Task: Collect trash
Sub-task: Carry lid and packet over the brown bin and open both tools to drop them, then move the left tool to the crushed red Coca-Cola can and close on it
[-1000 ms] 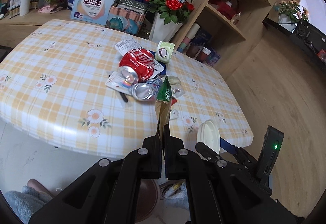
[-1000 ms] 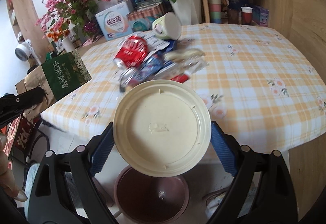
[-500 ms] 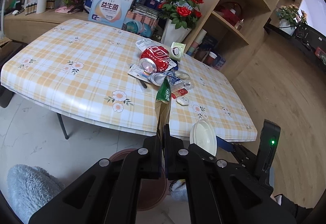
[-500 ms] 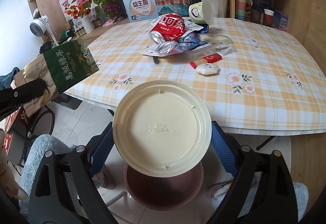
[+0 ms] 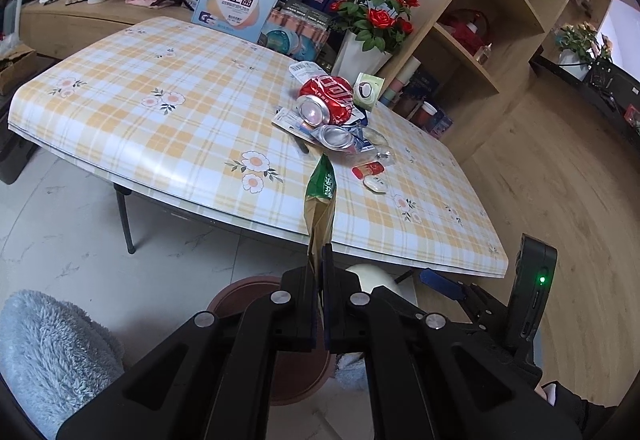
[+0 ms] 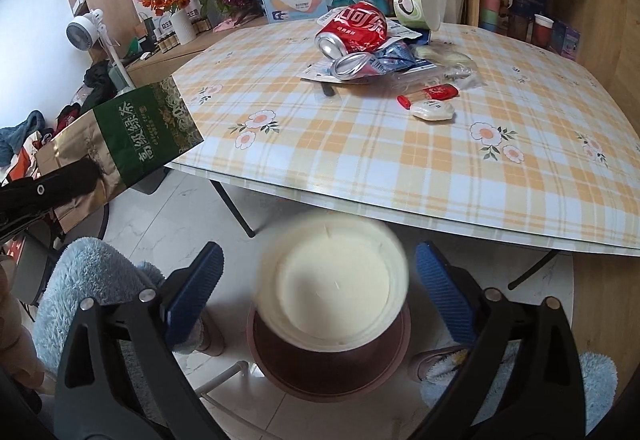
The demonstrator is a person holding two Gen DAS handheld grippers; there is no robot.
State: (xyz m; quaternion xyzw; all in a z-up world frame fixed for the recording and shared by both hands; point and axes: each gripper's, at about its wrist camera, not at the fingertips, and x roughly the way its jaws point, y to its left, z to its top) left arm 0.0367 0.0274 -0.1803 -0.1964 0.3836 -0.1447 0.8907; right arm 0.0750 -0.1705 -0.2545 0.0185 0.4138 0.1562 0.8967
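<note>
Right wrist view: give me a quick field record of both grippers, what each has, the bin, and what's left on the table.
right gripper: open, jaws have just been opening
lid: cream, round, blurred, clear of both pads, above the bin
bin: brown, on the floor below the table edge
left gripper: shut on tea bag
table: crushed red can, paper cup, wrappers

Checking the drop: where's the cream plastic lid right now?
In the right wrist view, the cream lid is blurred, loose between the open right tongs, touching neither pad, directly above the brown bin on the floor, below the table edge.
</note>
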